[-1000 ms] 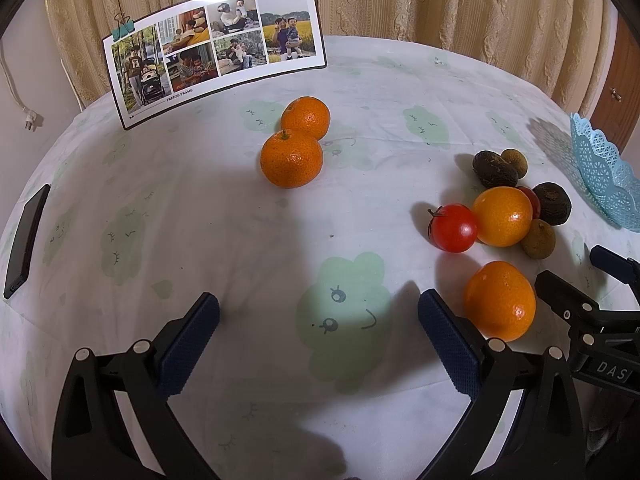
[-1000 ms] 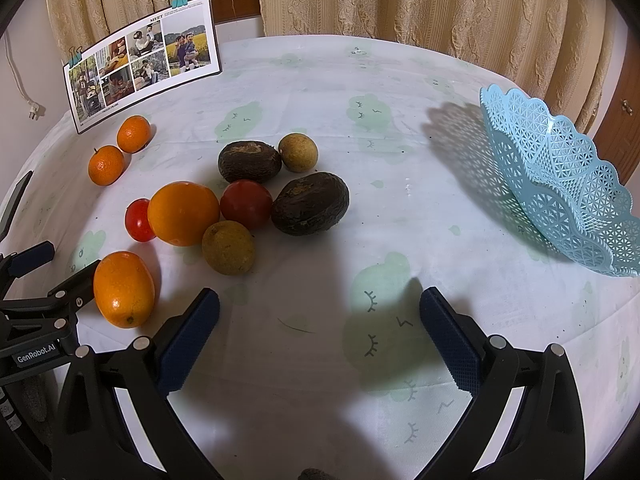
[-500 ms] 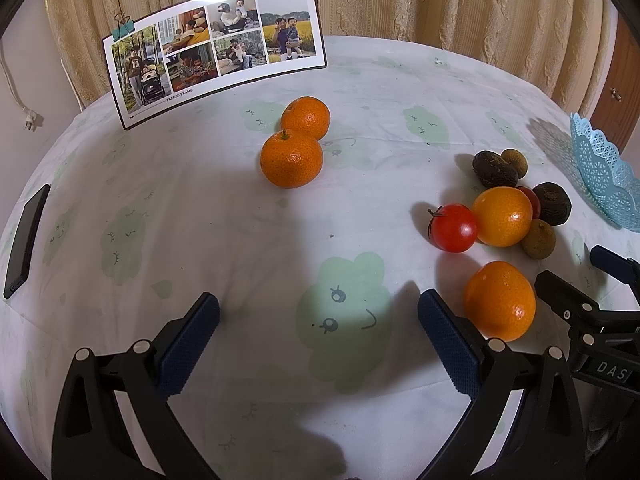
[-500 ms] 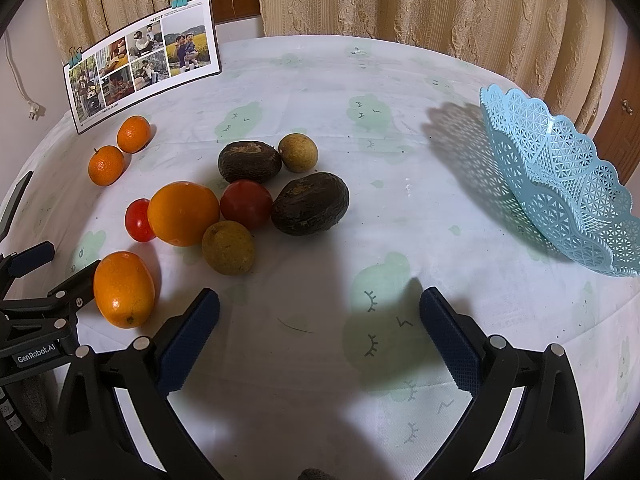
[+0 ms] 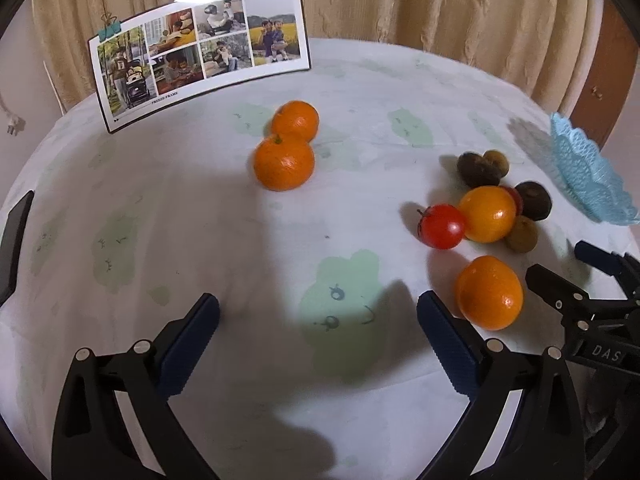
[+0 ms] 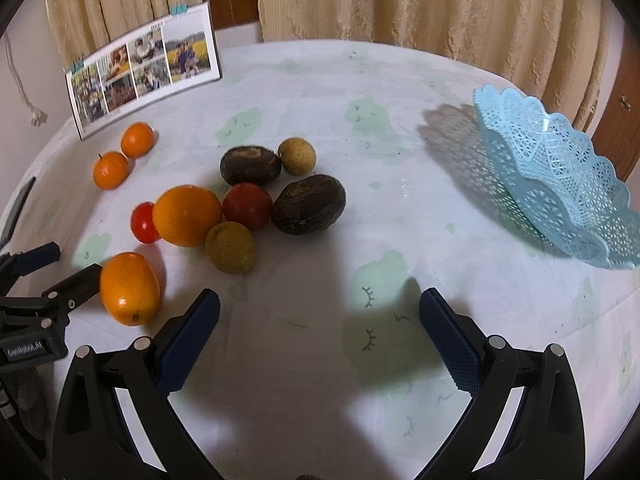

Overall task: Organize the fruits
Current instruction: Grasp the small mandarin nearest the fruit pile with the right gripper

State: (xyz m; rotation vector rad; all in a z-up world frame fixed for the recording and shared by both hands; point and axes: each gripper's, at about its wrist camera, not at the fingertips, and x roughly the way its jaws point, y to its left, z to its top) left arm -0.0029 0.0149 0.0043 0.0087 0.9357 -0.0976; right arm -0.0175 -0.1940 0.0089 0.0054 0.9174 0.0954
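Note:
My left gripper (image 5: 318,332) is open and holds nothing, low over the tablecloth. Two tangerines (image 5: 285,162) lie ahead of it, and an orange (image 5: 489,292) sits just right of its right finger. My right gripper (image 6: 319,334) is also open and holds nothing. Ahead and left of it lies a cluster: an orange (image 6: 187,215), two tomatoes (image 6: 247,205), two dark fruits (image 6: 308,204) and two brownish round fruits (image 6: 230,247). A light blue lattice basket (image 6: 560,176) stands tilted at the right with no fruit inside.
A photo board (image 5: 204,50) stands at the table's back left with clips on top. A dark flat object (image 5: 14,236) lies at the left edge. Curtains (image 6: 400,0) hang behind the round table (image 6: 304,380). Each gripper shows in the other's view.

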